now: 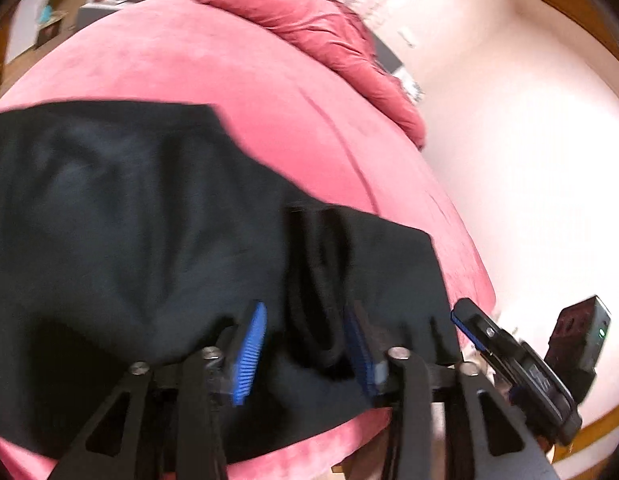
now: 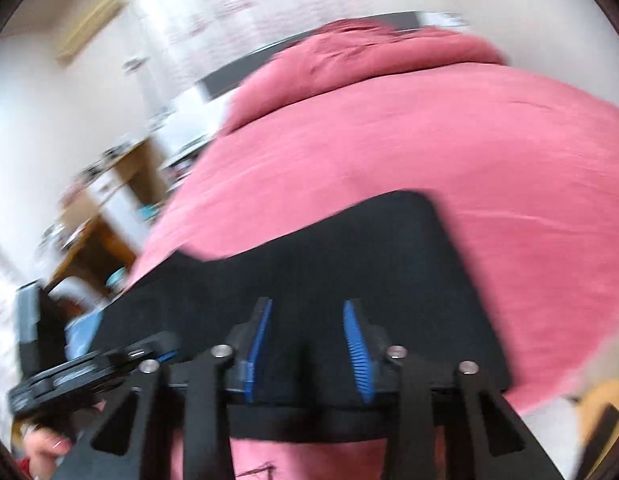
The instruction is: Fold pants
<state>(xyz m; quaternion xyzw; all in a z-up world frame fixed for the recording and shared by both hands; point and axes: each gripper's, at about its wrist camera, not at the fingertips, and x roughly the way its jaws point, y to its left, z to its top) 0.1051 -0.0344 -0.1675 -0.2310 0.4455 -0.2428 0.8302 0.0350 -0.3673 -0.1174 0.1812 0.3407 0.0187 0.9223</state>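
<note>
Lying flat across the lower half of both frames, the black fabric pants [image 1: 129, 220] rest on a bed covered with a pink velvety bedspread [image 1: 189, 64]. In the left wrist view the left claw [image 1: 305, 352] sits at the bottom centre, its blue ribbed pads [image 1: 249, 354] spread apart with a bunched ridge of the dark cloth rising between them; whether the pads actually grip it cannot be told through the blur. At the lower right of that frame the right claw [image 1: 463, 320] pokes in beside the pants' edge. In the right wrist view the right claw [image 2: 307, 344] hovers over the near edge of the pants [image 2: 309, 252], fingers parted and holding nothing. A crumpled pink duvet [image 2: 373, 52] lies at the top of the frame, a wooden desk [image 2: 109, 208] at the left.
</note>
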